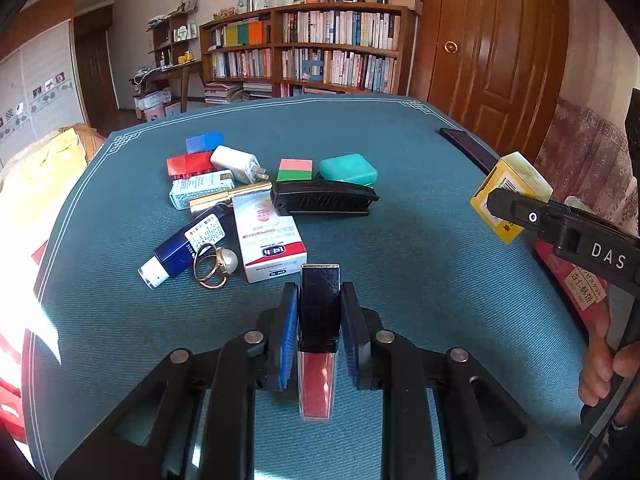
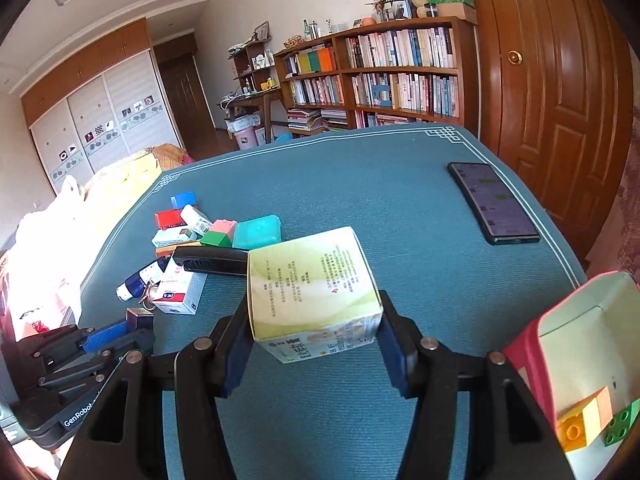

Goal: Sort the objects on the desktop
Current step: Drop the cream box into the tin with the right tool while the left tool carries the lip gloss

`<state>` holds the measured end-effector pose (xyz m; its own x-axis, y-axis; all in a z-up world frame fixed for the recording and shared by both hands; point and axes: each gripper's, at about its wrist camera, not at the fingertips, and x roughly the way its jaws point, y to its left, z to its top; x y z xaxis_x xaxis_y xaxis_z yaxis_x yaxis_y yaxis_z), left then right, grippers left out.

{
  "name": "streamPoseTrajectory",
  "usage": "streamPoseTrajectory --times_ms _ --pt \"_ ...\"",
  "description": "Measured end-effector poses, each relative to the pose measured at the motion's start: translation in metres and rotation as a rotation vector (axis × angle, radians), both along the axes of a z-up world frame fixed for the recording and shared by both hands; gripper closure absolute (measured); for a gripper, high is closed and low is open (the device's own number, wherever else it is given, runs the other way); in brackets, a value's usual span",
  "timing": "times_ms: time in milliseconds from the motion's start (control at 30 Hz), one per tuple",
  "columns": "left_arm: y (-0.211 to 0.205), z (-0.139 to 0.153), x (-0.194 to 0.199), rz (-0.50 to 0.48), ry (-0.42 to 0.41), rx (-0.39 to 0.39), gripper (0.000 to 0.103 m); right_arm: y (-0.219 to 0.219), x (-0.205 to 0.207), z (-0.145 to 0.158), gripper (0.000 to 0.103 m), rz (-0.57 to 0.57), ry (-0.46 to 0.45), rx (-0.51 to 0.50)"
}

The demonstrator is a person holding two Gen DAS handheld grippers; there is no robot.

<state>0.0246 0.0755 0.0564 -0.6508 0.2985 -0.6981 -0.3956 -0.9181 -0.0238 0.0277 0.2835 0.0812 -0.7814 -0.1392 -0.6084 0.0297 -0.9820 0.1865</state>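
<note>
Teal-clothed worktop [image 2: 360,184]: a pale-green cardboard box [image 2: 314,300] is clamped aloft by the right tool [image 2: 316,344], a red lip-gloss tube [image 1: 318,344] by the left tool [image 1: 319,340]; sorting underway, placement into the red-rimmed tray [image 2: 560,320] looks due.

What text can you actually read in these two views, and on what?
"DAS": right gripper arm, seen from the left wrist.
"GenRobot": left gripper body, seen from the right wrist; any further letters are hidden.
Yellow-green box held by the right gripper: print too small.
White and red box, blue tube: unreadable.
</note>
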Motion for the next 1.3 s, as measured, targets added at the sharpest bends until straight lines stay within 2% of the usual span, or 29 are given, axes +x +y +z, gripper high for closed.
streamPoseTrajectory --times_ms 367,633,767,933,967,1000,1033,1067,1100,1133,1200,1300 --pt "0.061 0.023 0.024 -0.129 0.031 0.028 0.080 0.055 0.058 0.024 0.042 -0.109 0.059 0.000" --pt "0.104 0.043 0.044 -0.224 0.095 0.034 0.082 0.097 0.096 0.029 0.042 -0.197 0.073 0.023" --pt "0.113 0.040 0.045 -0.230 0.084 0.027 0.082 0.115 0.117 0.035 0.042 -0.234 0.098 0.008" --pt "0.114 0.033 0.045 -0.219 0.038 0.026 0.082 0.130 0.136 0.039 0.041 -0.289 0.123 0.051" --pt "0.113 0.031 0.045 -0.218 0.024 0.029 0.080 0.133 0.137 0.037 0.041 -0.296 0.116 0.053" --pt "0.113 0.028 0.044 -0.211 0.013 0.025 0.068 0.136 0.138 0.036 0.041 -0.304 0.108 0.051" --pt "0.112 0.026 0.045 -0.198 0.009 0.020 0.047 0.140 0.139 0.034 0.040 -0.314 0.100 0.047" --pt "0.112 0.023 0.046 -0.184 0.012 0.014 0.035 0.143 0.141 0.033 0.040 -0.322 0.094 0.039" --pt "0.111 0.020 0.047 -0.174 0.022 0.009 0.022 0.145 0.142 0.031 0.034 -0.330 0.090 0.032" --pt "0.112 0.018 0.049 -0.171 0.032 0.004 0.021 0.149 0.144 0.030 0.028 -0.340 0.087 0.027" --pt "0.117 0.012 0.050 -0.173 0.026 -0.022 0.021 0.153 0.149 0.029 0.022 -0.356 0.085 0.030" --pt "0.122 0.000 0.046 -0.146 -0.018 -0.040 0.021 0.158 0.153 0.026 0.022 -0.376 0.078 0.044"
